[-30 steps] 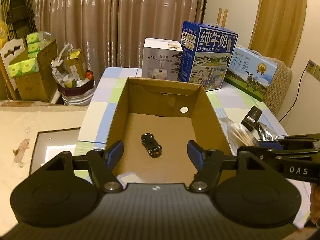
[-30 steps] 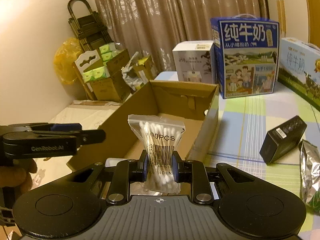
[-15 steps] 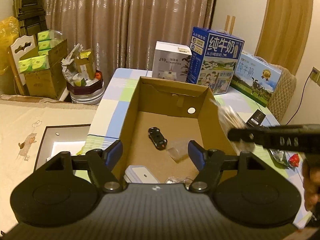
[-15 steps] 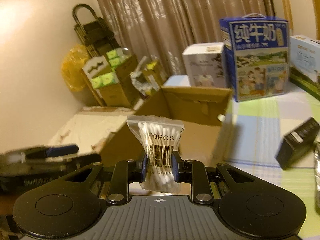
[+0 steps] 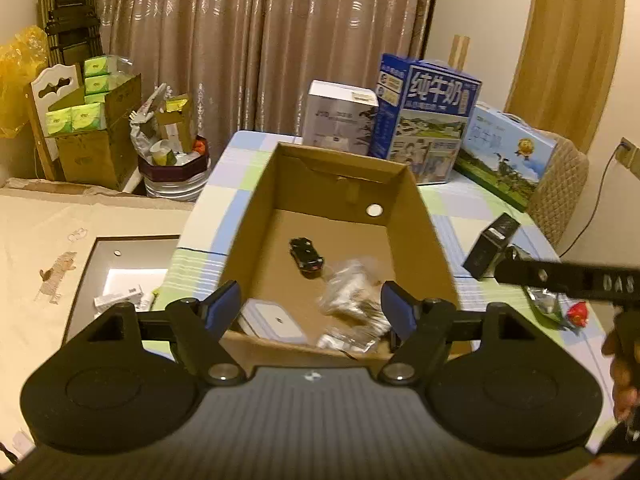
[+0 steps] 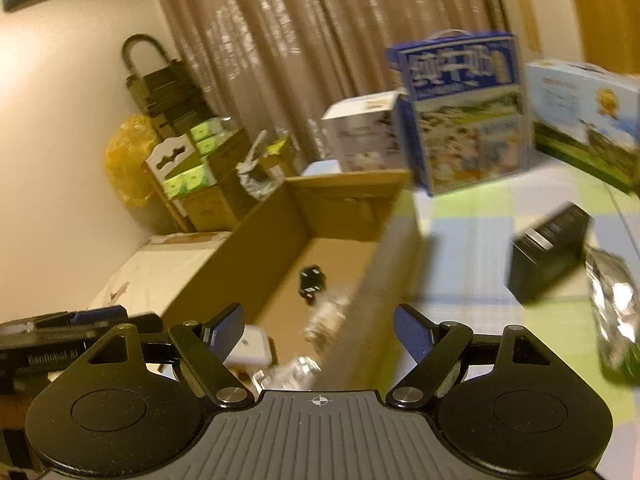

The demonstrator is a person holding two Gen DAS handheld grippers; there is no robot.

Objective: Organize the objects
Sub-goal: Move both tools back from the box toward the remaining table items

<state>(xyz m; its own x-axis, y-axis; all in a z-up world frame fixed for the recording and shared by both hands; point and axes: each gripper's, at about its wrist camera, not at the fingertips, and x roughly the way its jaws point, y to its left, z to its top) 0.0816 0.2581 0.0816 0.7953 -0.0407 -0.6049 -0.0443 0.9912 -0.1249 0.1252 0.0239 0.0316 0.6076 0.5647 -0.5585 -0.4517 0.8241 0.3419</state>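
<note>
An open cardboard box (image 5: 424, 216) (image 6: 384, 248) sits on the checked table. Inside lie a small black toy car (image 5: 306, 258) (image 6: 312, 282), a white flat box (image 5: 272, 320) (image 6: 250, 346), a silvery packet (image 5: 348, 340) and the clear bag of cotton swabs (image 5: 352, 288) (image 6: 324, 320), blurred. My left gripper (image 5: 312, 308) is open over the box's near edge, empty. My right gripper (image 6: 318, 330) is open above the box's right wall, with nothing between its fingers; in the left wrist view it shows as a black bar at the right.
On the table right of the box lie a black box (image 5: 492, 246) (image 6: 548, 256), a silver foil bag (image 6: 614, 312) and a red-tipped item (image 5: 578, 312). Milk cartons (image 5: 428, 120) and a white box (image 5: 340, 114) stand behind. A tray (image 5: 120, 276) sits lower left.
My right gripper opened and let go of the cotton swab bag, which now lies in the cardboard box. The right gripper drew back to the right. The left gripper pulled back slightly.
</note>
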